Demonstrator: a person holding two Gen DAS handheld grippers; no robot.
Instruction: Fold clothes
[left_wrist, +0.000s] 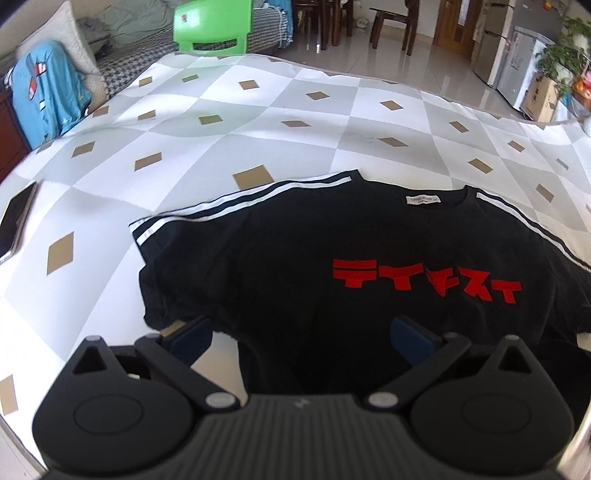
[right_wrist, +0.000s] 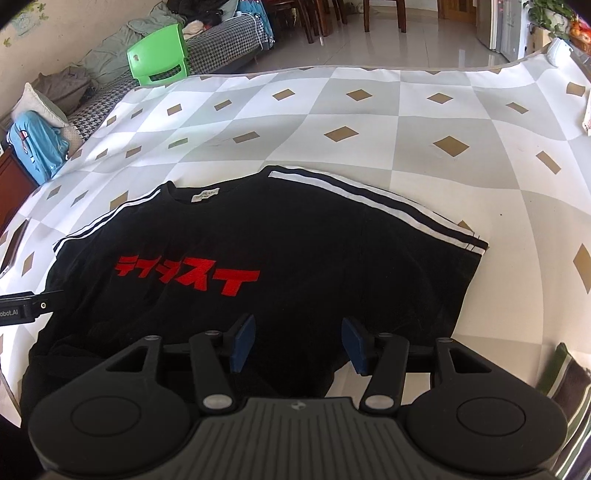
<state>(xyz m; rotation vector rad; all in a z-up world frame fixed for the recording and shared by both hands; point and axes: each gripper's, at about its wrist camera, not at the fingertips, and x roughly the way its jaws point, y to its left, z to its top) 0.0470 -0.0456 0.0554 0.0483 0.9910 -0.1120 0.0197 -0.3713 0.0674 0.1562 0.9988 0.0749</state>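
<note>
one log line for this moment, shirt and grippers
t-shirt: flat, print up | left gripper: open, empty | right gripper: open, empty | fold: not started

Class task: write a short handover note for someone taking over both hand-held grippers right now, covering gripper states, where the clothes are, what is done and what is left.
Left hand-held gripper: open, empty, above the T-shirt's lower edge near one sleeve.
Right hand-held gripper: open, empty, above the lower edge on the other side.
Black T-shirt: spread flat, print up, on the checked cloth.
Done: shirt laid out.
Left: every fold; none made yet.
</note>
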